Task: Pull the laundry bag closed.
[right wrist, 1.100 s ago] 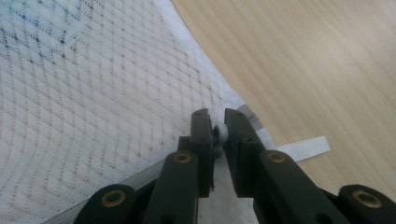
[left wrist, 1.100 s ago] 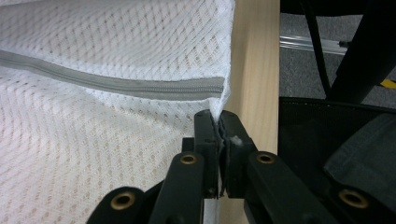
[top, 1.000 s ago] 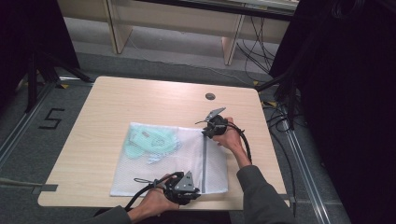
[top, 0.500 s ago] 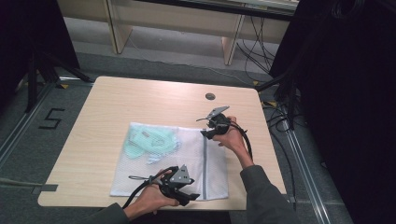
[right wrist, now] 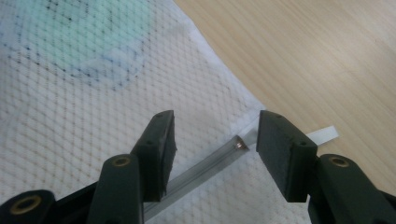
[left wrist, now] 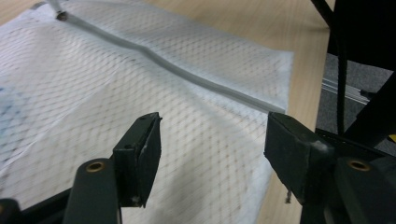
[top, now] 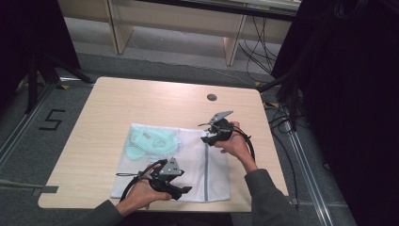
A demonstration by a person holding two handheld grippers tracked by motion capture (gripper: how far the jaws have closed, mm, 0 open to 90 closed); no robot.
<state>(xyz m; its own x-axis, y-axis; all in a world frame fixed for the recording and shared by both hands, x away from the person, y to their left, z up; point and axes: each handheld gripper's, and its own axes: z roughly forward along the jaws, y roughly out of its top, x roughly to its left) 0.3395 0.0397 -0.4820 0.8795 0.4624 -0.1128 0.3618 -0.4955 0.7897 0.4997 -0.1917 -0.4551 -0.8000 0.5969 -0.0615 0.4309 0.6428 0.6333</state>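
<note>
I am watching the white mesh laundry bag (top: 188, 162) lying flat on the wooden table (top: 141, 101), its zipper (top: 206, 169) running along its right part and a mint-green garment (top: 150, 143) inside. My left gripper (top: 181, 190) is hovering over the bag's near edge, jaws spread, just opening, gripping nothing. My right gripper (top: 207, 140) is hanging over the zipper's far end, its 2 jaws likewise opening, empty.

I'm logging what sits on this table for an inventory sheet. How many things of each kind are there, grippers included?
White mesh laundry bag: 1
Mint-green garment inside the bag: 1
Hand-held grippers, left gripper and right gripper, both open above the bag: 2
Round grey cap in the tabletop: 1
Total: 5
</note>
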